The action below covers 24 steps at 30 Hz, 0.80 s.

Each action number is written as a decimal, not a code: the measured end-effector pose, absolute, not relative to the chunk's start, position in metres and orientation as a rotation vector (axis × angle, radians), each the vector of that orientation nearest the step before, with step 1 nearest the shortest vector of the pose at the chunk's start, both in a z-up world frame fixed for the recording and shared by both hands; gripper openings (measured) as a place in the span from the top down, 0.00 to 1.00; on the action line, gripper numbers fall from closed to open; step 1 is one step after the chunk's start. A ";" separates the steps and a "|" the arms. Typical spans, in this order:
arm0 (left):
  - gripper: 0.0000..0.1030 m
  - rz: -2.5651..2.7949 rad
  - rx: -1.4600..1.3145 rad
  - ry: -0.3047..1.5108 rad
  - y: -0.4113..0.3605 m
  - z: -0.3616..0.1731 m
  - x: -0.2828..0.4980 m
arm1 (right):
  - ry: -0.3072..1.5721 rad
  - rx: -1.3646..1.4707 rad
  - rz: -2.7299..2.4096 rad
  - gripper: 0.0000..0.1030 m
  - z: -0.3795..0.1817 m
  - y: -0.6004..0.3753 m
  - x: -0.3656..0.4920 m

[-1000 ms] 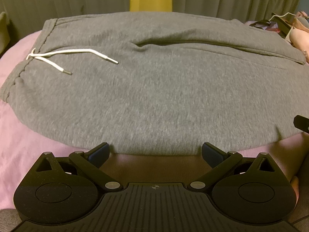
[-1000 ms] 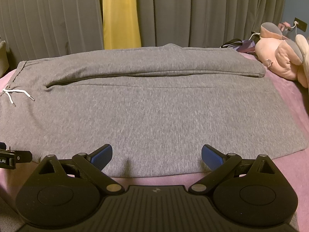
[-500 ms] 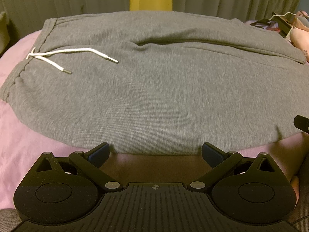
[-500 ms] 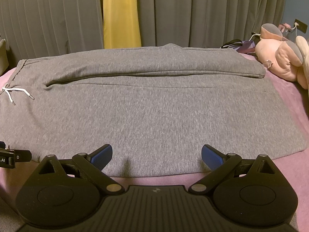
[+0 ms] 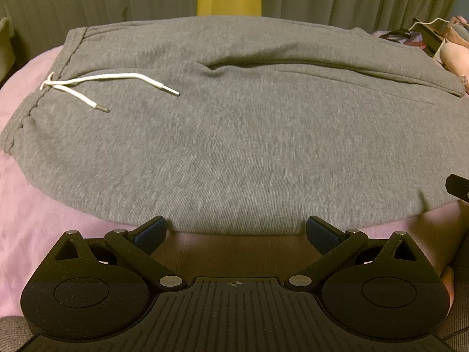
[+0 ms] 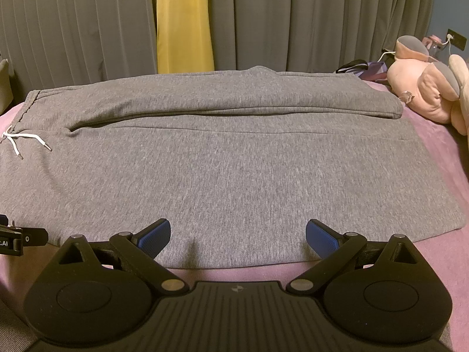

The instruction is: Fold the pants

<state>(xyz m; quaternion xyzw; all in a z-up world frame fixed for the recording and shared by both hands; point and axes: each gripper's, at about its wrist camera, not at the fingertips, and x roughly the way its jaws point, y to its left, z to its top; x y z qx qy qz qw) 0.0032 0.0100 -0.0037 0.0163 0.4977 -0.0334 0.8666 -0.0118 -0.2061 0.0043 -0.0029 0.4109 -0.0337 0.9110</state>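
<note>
Grey sweatpants (image 5: 234,135) (image 6: 228,164) lie flat across a pink bedsheet (image 5: 44,205), waistband to the left, legs running right, one leg lying beside the other. A white drawstring (image 5: 96,85) (image 6: 20,140) rests on the fabric near the waistband. My left gripper (image 5: 236,233) is open at the near edge of the pants, close to the waist end, with nothing between its blue pads. My right gripper (image 6: 237,236) is open too, its fingertips just over the near edge further toward the leg end.
Grey curtains (image 6: 307,20) with a yellow strip (image 6: 183,20) hang behind the bed. A pink plush toy (image 6: 431,94) and some dark items (image 6: 351,66) lie at the far right. Part of the other gripper shows at the left edge (image 6: 17,237) and right edge (image 5: 457,186).
The right wrist view has drawn back slightly, so more curtain shows above the pants. The left gripper and the pants have stayed still.
</note>
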 end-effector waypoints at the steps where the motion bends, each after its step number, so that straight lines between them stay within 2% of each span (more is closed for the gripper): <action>1: 0.00 -0.070 0.034 1.042 0.010 -0.004 0.003 | 0.847 -0.005 -0.069 0.04 0.004 -0.206 -0.012; 24: 0.00 -0.074 0.026 1.056 0.006 -0.002 0.004 | 0.870 0.022 -0.069 0.04 0.001 -0.207 -0.008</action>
